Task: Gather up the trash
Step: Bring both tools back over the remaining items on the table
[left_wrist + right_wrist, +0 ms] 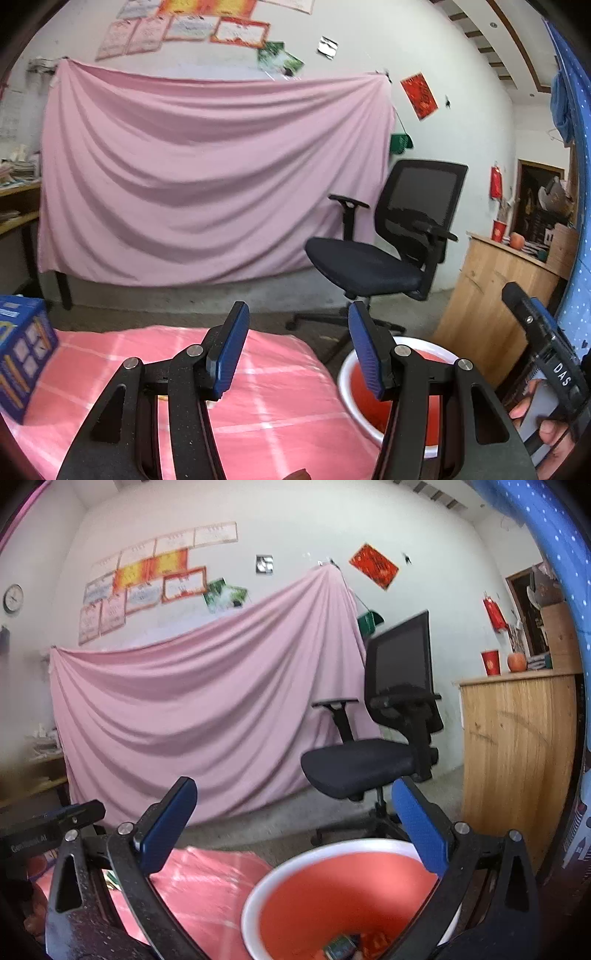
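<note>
A red bin with a white rim [332, 893] stands beside the table, low in the right wrist view, with bits of trash [343, 947] at its bottom. It also shows in the left wrist view [364, 402] at lower right. My right gripper [295, 830] is open and empty, held above the bin's mouth. My left gripper [295, 354] is open and empty, held above the table's pink checked cloth [258, 398]. The right gripper's body [543, 350] shows at the right edge of the left wrist view.
A blue carton [22, 354] stands on the table's left side. A black office chair [391, 251] stands behind the bin. A wooden cabinet [517, 760] is to the right. A pink sheet [207, 177] hangs on the far wall.
</note>
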